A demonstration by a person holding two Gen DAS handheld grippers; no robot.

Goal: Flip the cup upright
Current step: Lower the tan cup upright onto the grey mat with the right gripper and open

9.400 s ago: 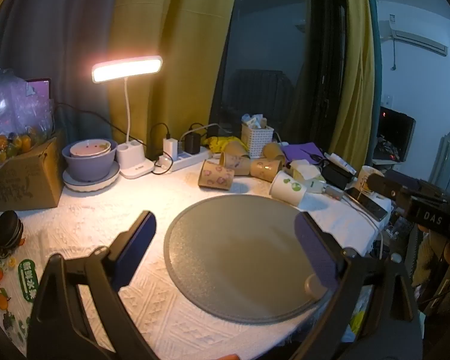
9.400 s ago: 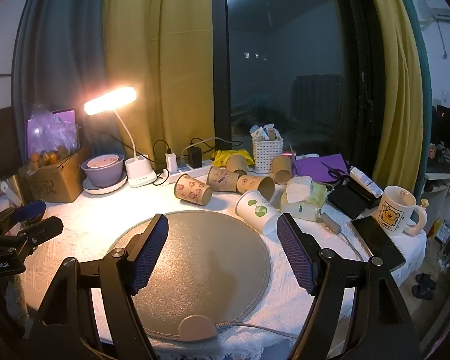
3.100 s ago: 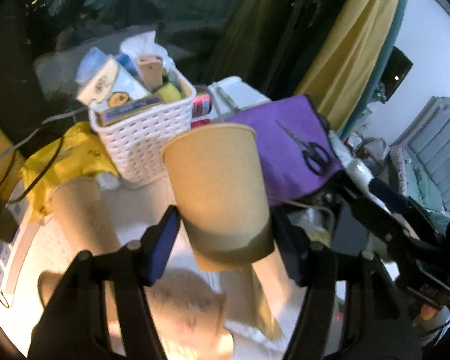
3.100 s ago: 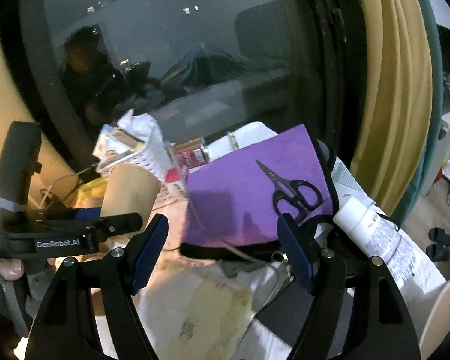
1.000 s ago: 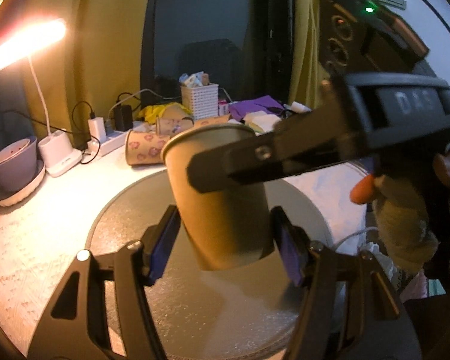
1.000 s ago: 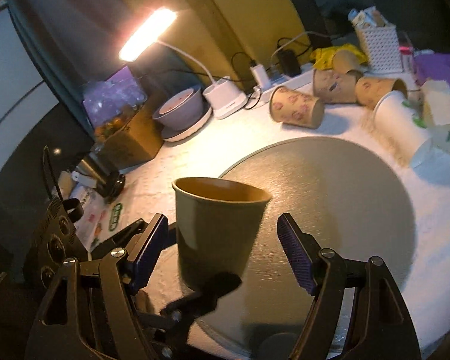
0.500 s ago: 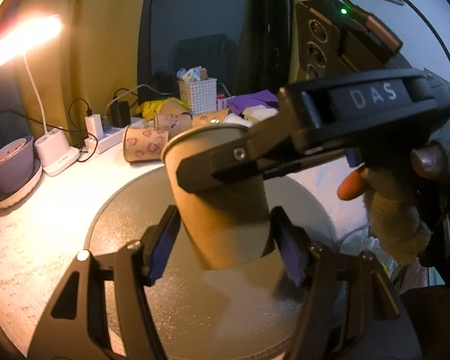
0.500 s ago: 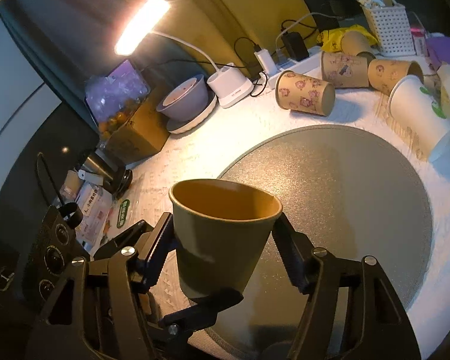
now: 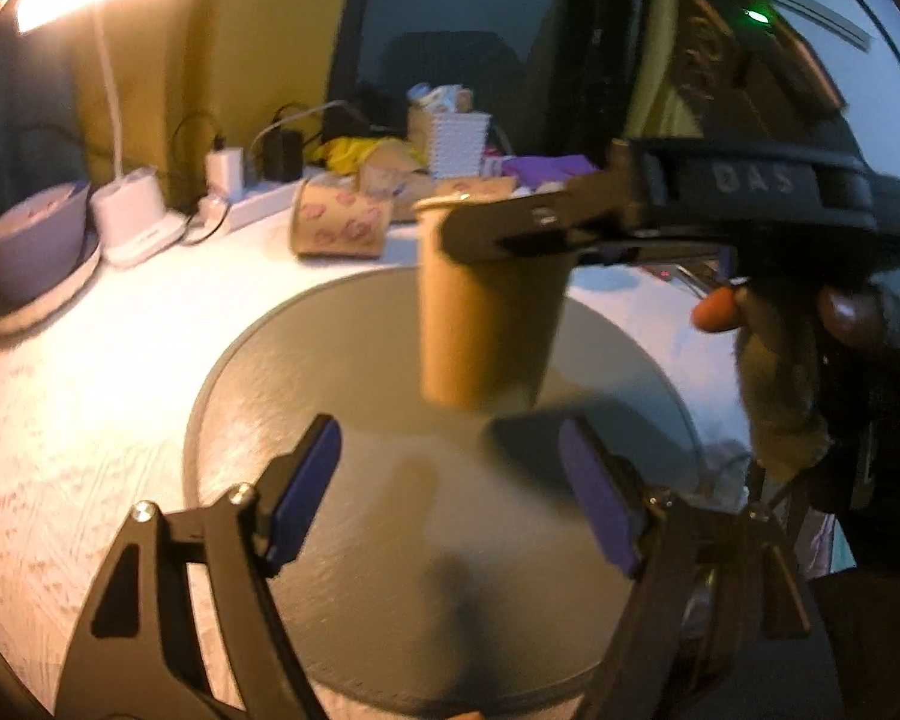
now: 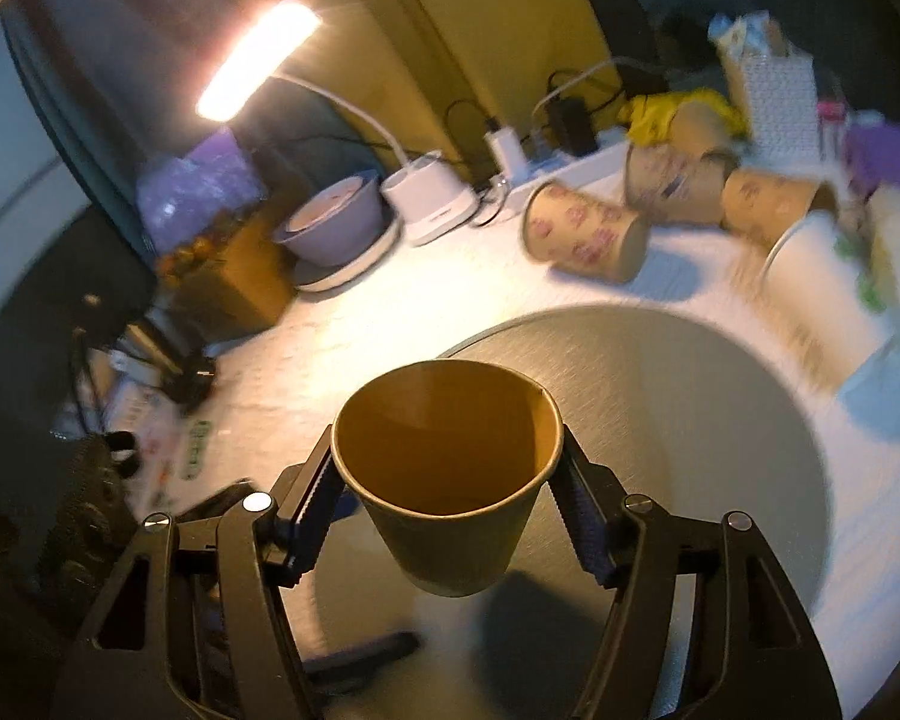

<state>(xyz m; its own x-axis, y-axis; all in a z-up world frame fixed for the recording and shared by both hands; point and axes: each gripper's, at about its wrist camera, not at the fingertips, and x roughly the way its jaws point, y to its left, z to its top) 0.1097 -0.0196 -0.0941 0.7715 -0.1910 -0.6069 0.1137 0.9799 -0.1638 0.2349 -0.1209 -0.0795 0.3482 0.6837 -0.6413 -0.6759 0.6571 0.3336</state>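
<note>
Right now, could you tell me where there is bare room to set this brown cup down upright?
The round grey mat below the brown cup is bare. Behind it, fallen paper cups crowd the back edge, with the lamp base and bowl further left.

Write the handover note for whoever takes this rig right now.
Left gripper: open, empty, behind the cup.
Right gripper: shut on the brown paper cup near its rim.
Cup: mouth up, held above the round grey mat; whether its base touches the mat cannot be told.
Done: cup turned upright.
Left: lower it onto the mat, open the right gripper, pull back.
</note>
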